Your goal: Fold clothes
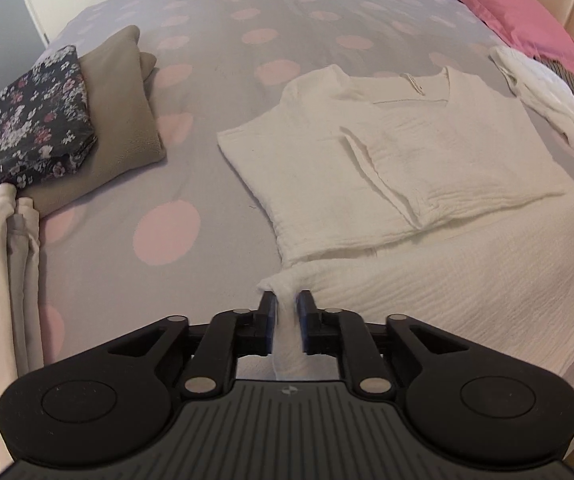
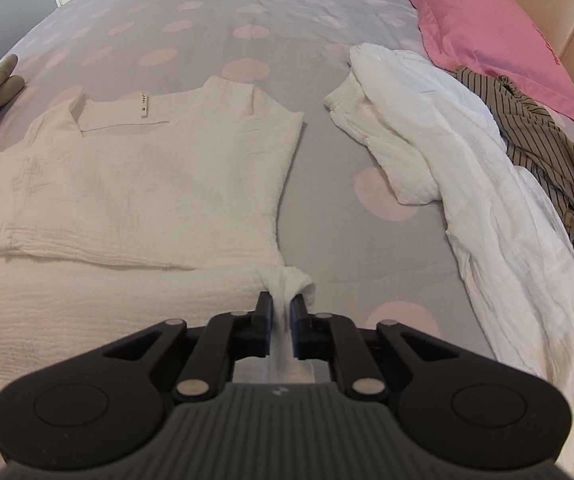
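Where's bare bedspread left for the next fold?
Free: the strip between the cream top and the white garment, the patch between the cream top and the taupe stack, and far bedspread. Crowded: right edge, striped garment by the pink pillow.

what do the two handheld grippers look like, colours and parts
Both match. The left gripper and right gripper each have black linkage arms with silver pivot pins, two round black housings at the sides, and a grey ribbed base bearing a small pale logo. Their black fingers carry blue pads on the inner faces. No cables, hands or sleeves show in either view.
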`<state>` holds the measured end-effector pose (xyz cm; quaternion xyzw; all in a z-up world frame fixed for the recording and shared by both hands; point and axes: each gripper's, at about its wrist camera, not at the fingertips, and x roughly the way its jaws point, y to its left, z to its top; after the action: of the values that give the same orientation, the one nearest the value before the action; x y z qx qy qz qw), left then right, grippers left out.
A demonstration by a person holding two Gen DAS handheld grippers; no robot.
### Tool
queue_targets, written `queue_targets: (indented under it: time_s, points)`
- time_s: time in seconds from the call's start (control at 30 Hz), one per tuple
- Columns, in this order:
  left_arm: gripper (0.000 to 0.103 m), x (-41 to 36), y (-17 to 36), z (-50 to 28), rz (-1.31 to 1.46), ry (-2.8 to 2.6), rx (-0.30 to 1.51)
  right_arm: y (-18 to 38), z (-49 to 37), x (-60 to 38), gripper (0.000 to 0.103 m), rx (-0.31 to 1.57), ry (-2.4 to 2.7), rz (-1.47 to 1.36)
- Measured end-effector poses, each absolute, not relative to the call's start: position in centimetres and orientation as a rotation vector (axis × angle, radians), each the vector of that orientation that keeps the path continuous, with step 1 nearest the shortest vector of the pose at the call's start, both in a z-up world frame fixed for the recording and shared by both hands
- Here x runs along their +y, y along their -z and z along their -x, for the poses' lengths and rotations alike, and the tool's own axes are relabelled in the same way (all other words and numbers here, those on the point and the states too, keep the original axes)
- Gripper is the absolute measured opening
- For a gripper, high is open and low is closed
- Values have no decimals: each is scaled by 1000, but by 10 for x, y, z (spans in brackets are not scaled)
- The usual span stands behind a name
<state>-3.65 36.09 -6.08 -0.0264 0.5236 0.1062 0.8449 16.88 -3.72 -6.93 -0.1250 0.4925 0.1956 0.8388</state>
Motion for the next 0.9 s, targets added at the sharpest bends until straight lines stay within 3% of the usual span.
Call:
queue_targets:
  time_s: [0.07, 0.5, 0.9]
  points:
    - [13, 359, 58, 40, 24, -244, 1082, 68, -167, -41, 25, 1024, -394, 253]
    - [13, 320, 38, 78, -166, -177, 906, 62, -103, -36, 25, 860, -600, 300]
    - [13, 256, 77, 121, -432, 86, 967, 103, -10, -22, 25, 682, -902, 874]
